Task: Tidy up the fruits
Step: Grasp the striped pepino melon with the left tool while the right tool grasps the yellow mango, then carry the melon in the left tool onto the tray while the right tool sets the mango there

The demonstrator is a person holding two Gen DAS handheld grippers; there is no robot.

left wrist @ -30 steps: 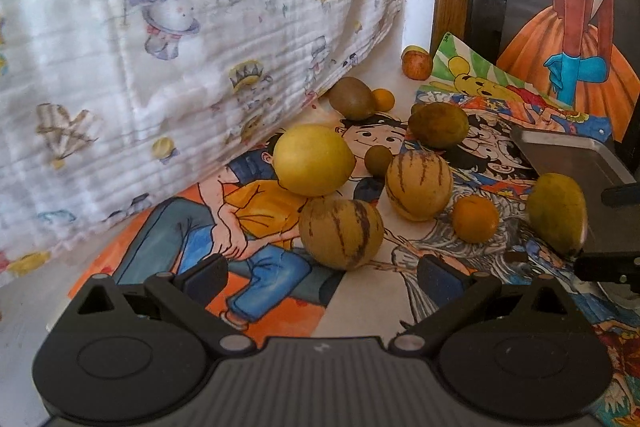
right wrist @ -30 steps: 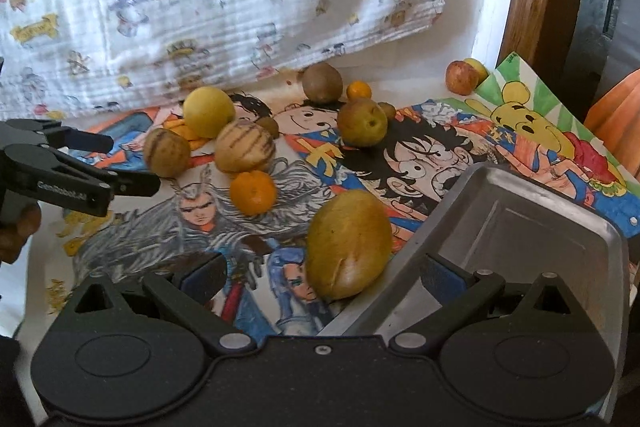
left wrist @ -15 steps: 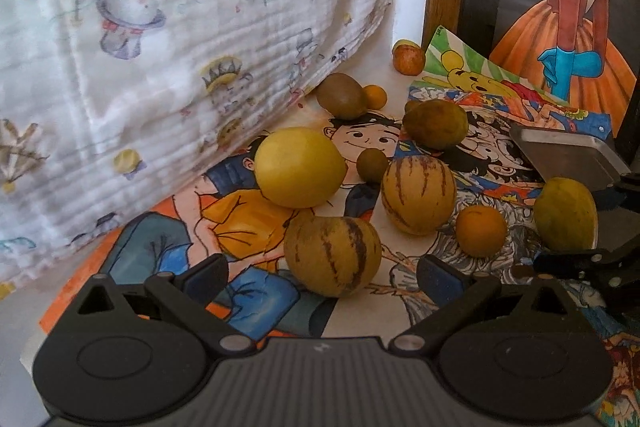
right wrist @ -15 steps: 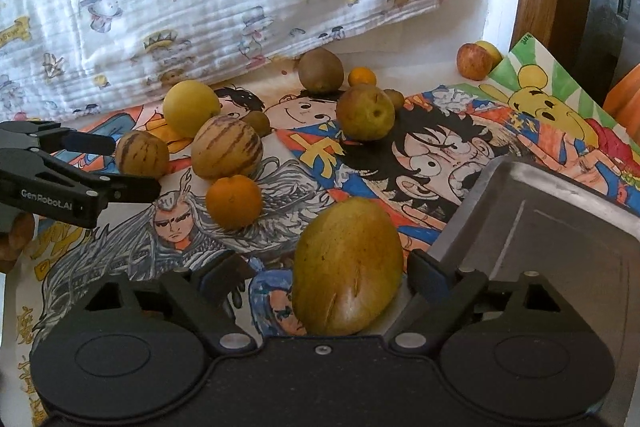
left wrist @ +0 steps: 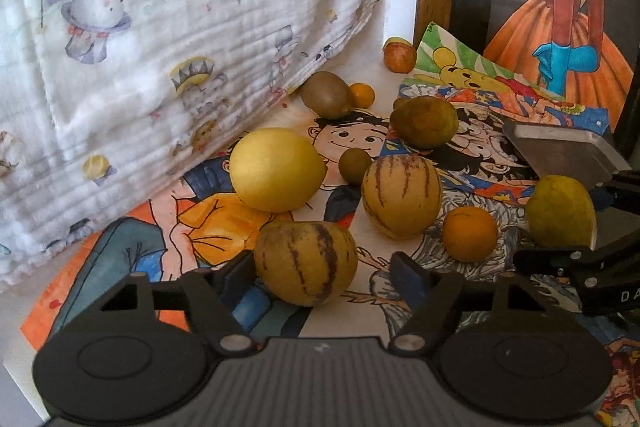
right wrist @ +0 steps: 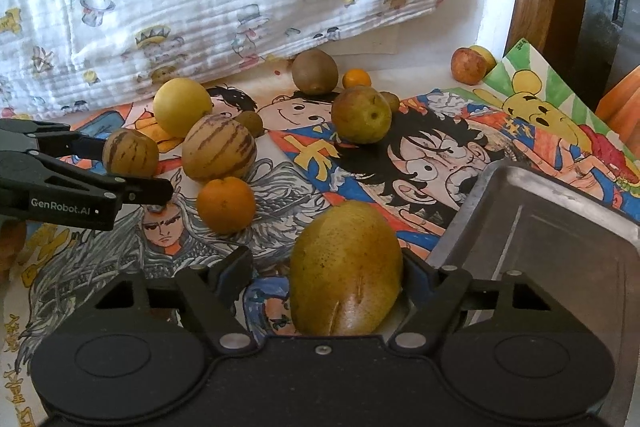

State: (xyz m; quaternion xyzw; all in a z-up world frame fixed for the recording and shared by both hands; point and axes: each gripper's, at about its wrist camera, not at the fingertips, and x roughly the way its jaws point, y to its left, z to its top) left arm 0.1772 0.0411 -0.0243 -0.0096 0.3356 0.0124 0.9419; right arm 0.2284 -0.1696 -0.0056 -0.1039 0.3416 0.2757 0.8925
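Your right gripper [right wrist: 326, 273] straddles the large yellow-green mango [right wrist: 345, 269], its fingers spread and not yet pinching, just beside the grey metal tray [right wrist: 560, 227] where the fruit probably belongs. Your left gripper [left wrist: 320, 273] stands wide apart around the small brown-striped yellow melon [left wrist: 306, 262] on the cartoon-printed mat [left wrist: 132, 251], apparently lining up its own grasp.
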